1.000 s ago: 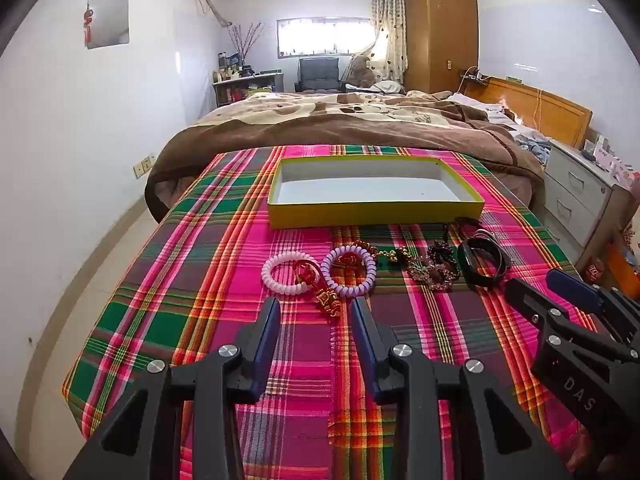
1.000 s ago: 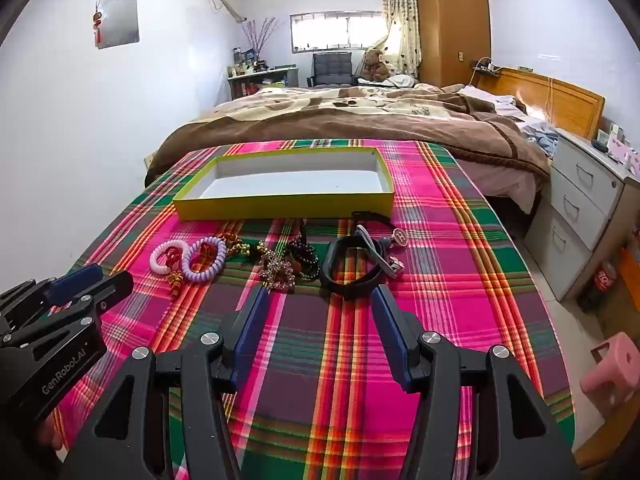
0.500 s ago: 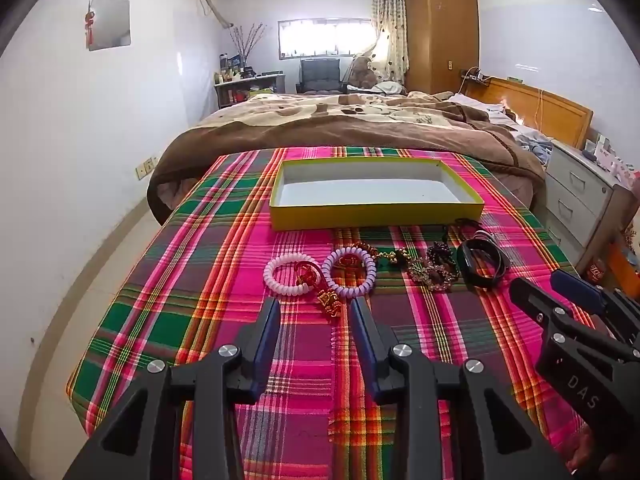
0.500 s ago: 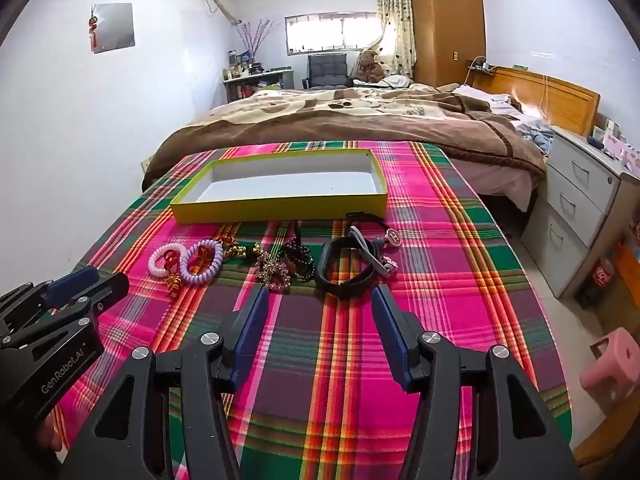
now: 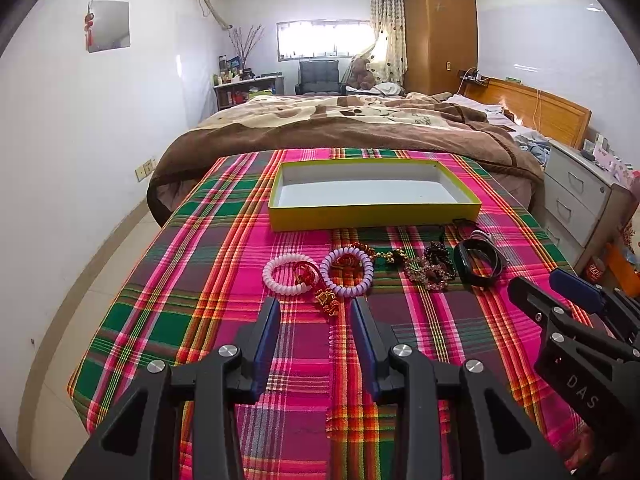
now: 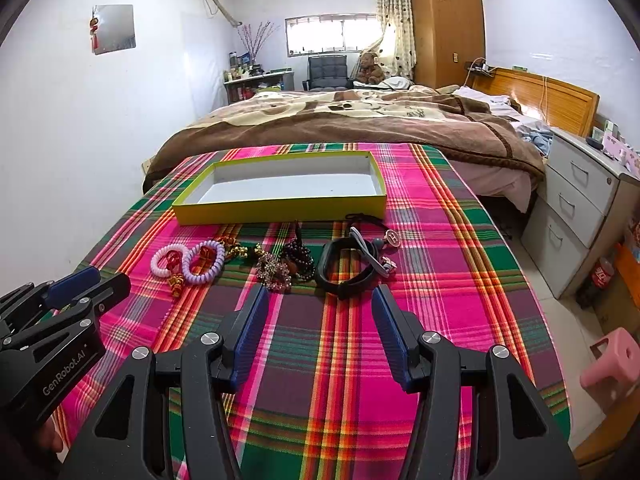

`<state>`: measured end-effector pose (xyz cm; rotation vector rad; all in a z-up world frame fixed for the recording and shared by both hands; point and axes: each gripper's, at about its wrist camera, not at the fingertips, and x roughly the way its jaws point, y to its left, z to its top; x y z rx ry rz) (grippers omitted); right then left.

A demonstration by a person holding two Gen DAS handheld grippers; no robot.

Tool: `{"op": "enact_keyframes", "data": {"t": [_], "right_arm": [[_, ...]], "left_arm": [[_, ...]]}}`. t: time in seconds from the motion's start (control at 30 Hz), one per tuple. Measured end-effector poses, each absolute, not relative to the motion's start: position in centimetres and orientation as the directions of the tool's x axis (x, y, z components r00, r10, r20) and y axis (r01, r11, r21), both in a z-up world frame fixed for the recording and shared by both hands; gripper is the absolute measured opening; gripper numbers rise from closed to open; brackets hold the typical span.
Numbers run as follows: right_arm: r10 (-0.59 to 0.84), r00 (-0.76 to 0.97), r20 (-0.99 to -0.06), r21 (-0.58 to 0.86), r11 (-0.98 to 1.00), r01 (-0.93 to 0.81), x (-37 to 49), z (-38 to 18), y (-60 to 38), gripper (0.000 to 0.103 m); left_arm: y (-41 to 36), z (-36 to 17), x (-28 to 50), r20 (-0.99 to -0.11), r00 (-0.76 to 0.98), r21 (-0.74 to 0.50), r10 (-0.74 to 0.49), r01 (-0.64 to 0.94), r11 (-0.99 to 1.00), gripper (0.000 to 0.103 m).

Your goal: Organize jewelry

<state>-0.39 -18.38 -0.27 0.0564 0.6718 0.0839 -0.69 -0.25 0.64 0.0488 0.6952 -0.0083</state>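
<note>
Both the left gripper point(image 5: 316, 308) and right gripper point(image 6: 318, 300) hover with jaws spread and nothing between them. The jewelry point(image 6: 276, 262) lies in a row on the plaid cloth point(image 6: 440, 280), just before the yellow tray point(image 6: 280, 204).

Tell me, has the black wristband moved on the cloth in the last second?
No. The black wristband lies in the same spot, just in front of the yellow box's right front corner.
</note>
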Motion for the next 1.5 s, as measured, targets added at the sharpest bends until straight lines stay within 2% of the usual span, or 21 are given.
{"op": "enact_keyframes", "data": {"t": [1.5], "right_arm": [[0.093,0.783,-0.615,0.079,0.995,-0.057,-0.79,-0.13,-18.36,0.054]], "left_arm": [[-0.48,1.01,-1.26,-0.635,0.772,0.043,0.007,0.026,0.999,0.036]]}}
